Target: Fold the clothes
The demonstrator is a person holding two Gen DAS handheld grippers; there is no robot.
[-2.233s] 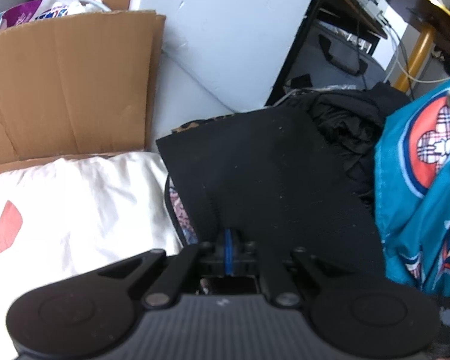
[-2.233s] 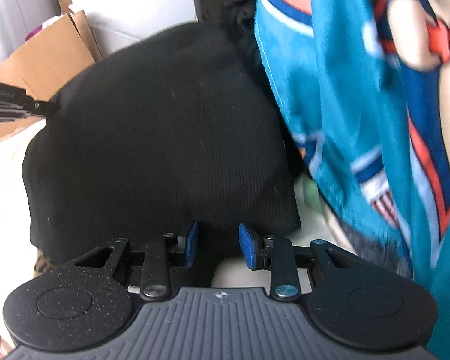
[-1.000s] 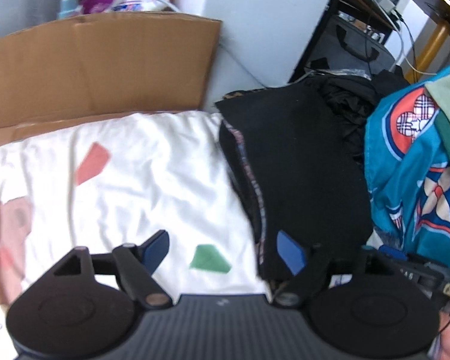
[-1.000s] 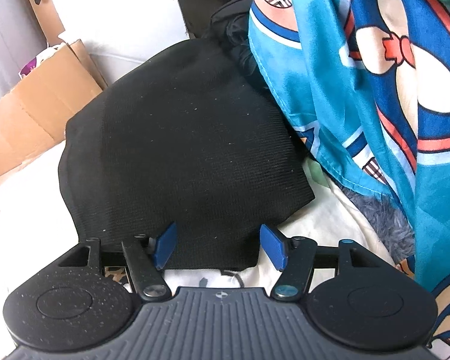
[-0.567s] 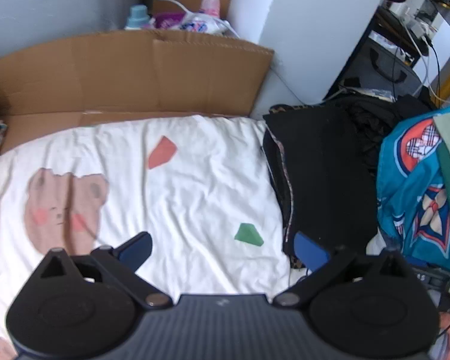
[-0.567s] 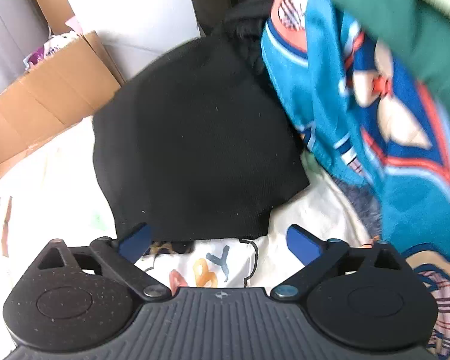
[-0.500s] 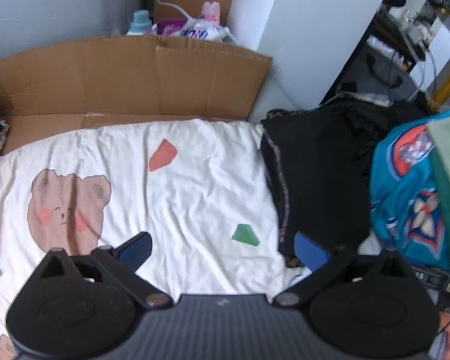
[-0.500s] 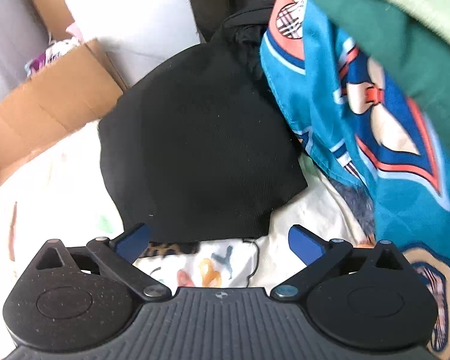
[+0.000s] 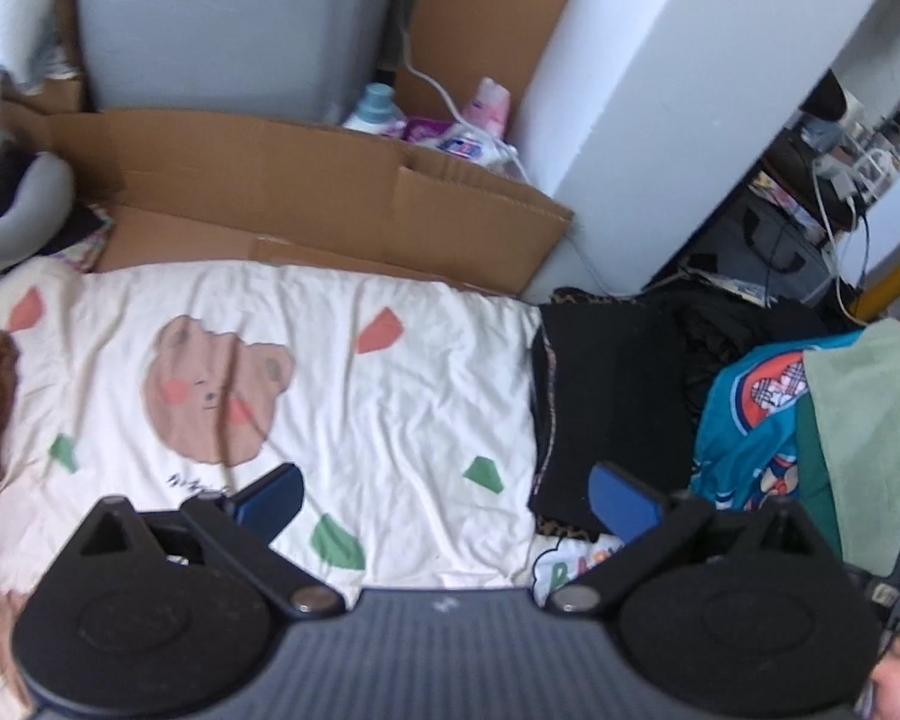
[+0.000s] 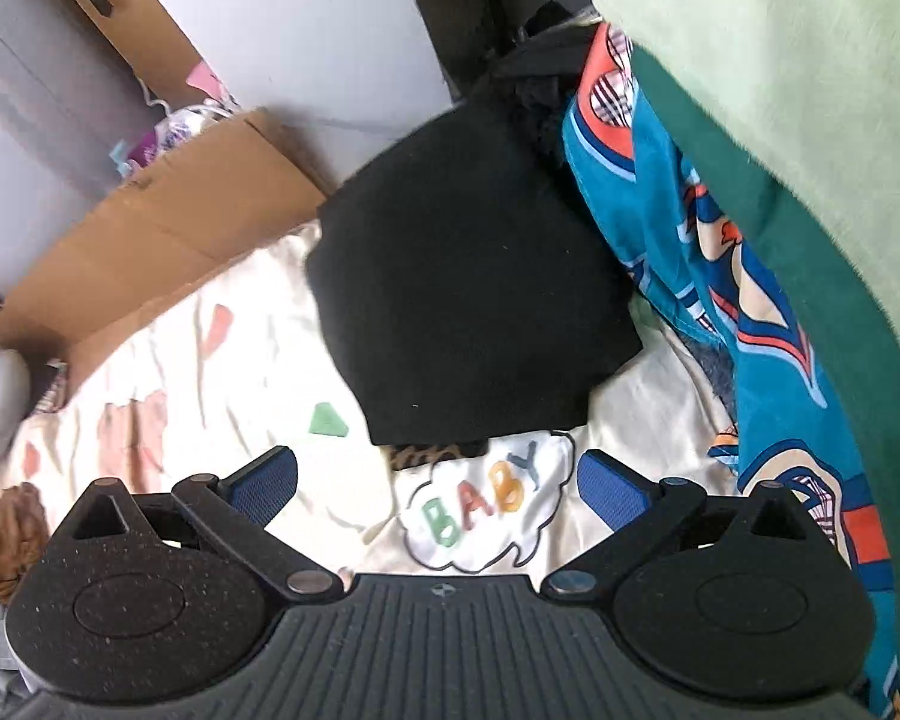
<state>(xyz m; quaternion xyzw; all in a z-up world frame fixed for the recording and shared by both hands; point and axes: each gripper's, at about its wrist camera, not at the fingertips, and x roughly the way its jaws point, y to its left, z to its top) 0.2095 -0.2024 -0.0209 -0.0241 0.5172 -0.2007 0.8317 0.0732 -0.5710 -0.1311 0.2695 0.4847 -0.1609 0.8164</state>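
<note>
1. Since the earlier frames, both grippers have been pulled back and raised from the black garment (image 9: pixel 612 396), and far more of the bedsheet (image 9: pixel 342 396) is now seen.
2. Both the left gripper (image 9: pixel 444 495) and the right gripper (image 10: pixel 438 480) are spread wide, with nothing held.
3. The black garment (image 10: pixel 468 294) is laid folded on the bed, at the sheet's right edge.
4. A blue patterned cloth (image 10: pixel 744 324) is piled just beside it, under a green cloth (image 10: pixel 810 96).
5. A cardboard box (image 9: pixel 306 204) is set behind the bed.
</note>
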